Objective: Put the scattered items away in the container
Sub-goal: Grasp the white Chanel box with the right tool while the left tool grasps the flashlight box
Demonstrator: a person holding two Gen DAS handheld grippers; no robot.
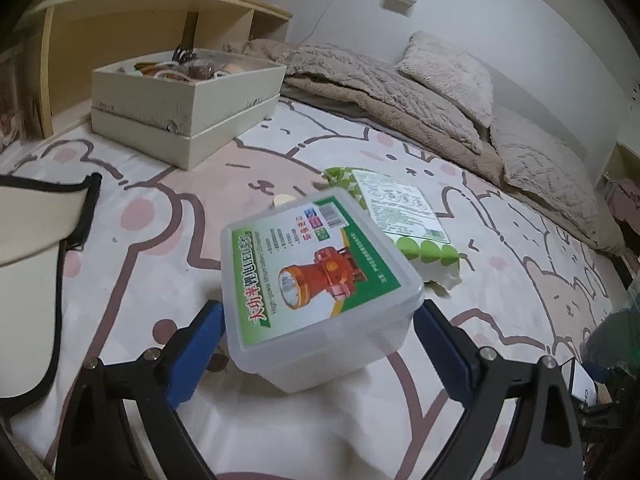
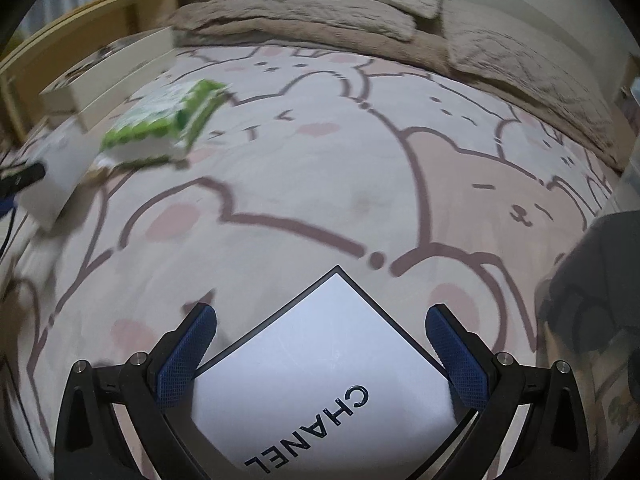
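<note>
In the left wrist view, a translucent plastic box with a green flashlight label (image 1: 320, 280) sits between my left gripper's (image 1: 320, 332) blue pads, which touch its two sides. The box looks slightly raised off the bedsheet. A green tissue pack (image 1: 396, 212) lies just behind it. The cream container box (image 1: 184, 100), holding several small items, stands at the far left. In the right wrist view, my right gripper (image 2: 320, 340) is open above a white CHANEL box (image 2: 324, 380) lying on the sheet. The tissue pack (image 2: 164, 120) and the container (image 2: 116, 68) show blurred at the far left.
A cream visor cap with black trim (image 1: 36, 248) lies at the left. A beige blanket (image 1: 400, 92) and pillow (image 1: 448, 72) line the far side of the bed. A wooden shelf (image 1: 140, 12) stands behind the container. A dark object (image 2: 592, 280) sits at the right.
</note>
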